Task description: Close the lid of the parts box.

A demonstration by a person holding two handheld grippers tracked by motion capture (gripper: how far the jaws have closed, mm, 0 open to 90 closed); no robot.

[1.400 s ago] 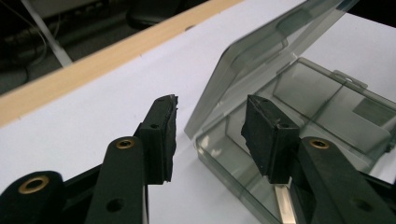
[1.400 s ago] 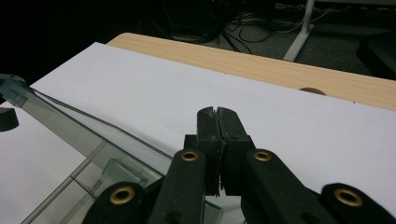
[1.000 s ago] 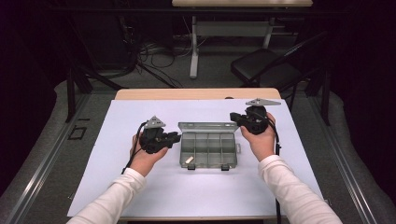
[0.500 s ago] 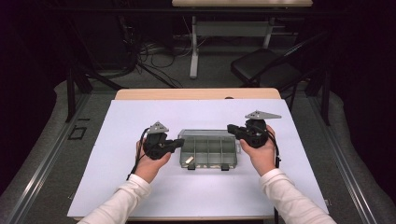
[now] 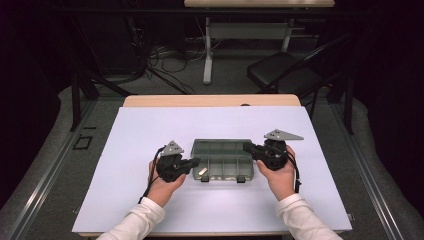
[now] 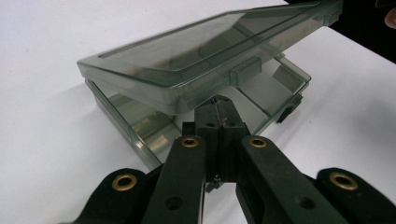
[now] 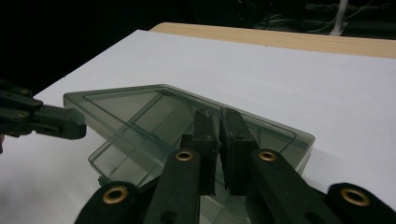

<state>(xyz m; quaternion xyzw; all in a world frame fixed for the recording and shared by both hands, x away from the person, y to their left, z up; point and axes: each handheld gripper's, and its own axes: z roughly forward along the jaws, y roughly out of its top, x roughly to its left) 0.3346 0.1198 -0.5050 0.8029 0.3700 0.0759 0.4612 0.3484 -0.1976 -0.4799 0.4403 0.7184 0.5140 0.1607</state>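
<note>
A translucent grey compartment box lies in the middle of the white sheet. Its lid is tilted up off the base along the front, latch side. My left gripper is shut, and its tips sit under the lid's raised edge at the box's left end. My right gripper is shut too, with its tips against the lid at the right end. The left gripper touches the lid's far corner in the right gripper view.
The white sheet covers most of the wooden table. Small pale parts lie in the box's front compartments. Beyond the table stand a black chair, table legs and floor cables.
Both hands have come toward the near side and down, closing in on the two ends of the box. The box itself has stayed in place.
</note>
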